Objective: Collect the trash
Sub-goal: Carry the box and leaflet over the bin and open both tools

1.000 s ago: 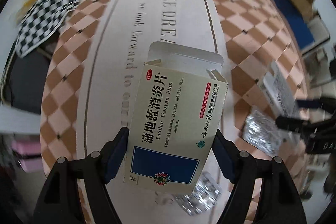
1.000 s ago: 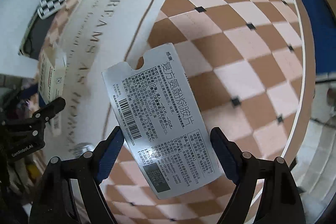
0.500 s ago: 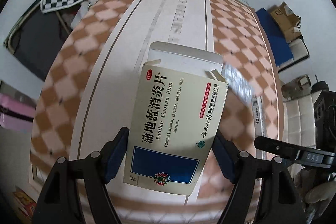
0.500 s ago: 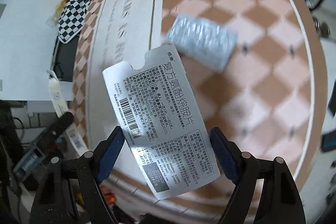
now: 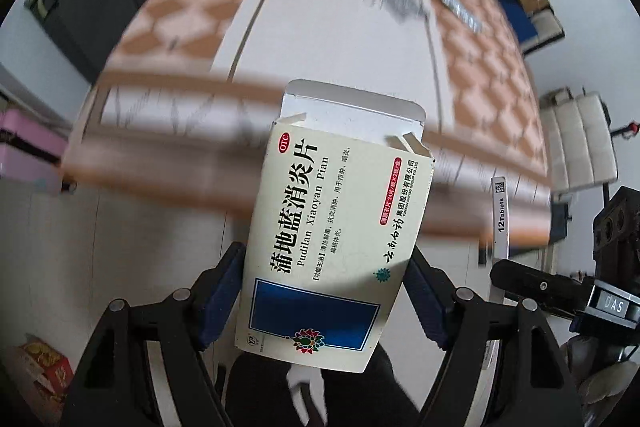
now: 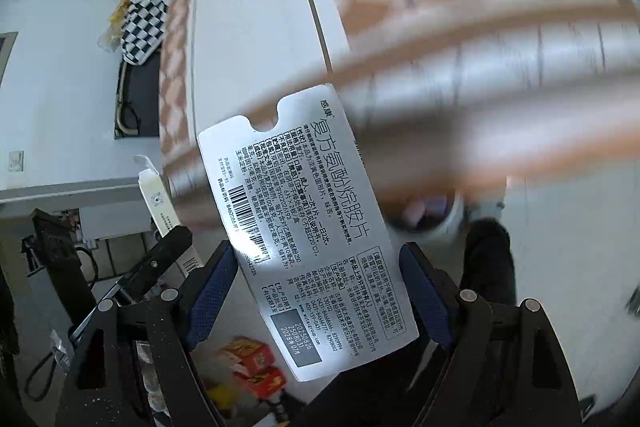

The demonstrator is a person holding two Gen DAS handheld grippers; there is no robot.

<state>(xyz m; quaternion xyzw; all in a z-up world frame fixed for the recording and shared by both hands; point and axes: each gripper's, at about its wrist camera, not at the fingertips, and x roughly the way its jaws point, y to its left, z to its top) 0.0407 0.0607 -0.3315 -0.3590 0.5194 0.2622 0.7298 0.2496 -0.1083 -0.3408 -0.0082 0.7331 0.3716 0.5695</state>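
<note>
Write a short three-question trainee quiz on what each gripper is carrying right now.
1. True or false: the left gripper is shut on a cream medicine box whose top flap stands open.
2. What does the right gripper hold? A) a checkered cloth B) a silver printed sachet C) a blister sheet
3. Fill in: the silver item left on the patterned table near its white centre strip is a ____.

Key: 1 true; 2 B; 3 blister pack, though it is blurred.
</note>
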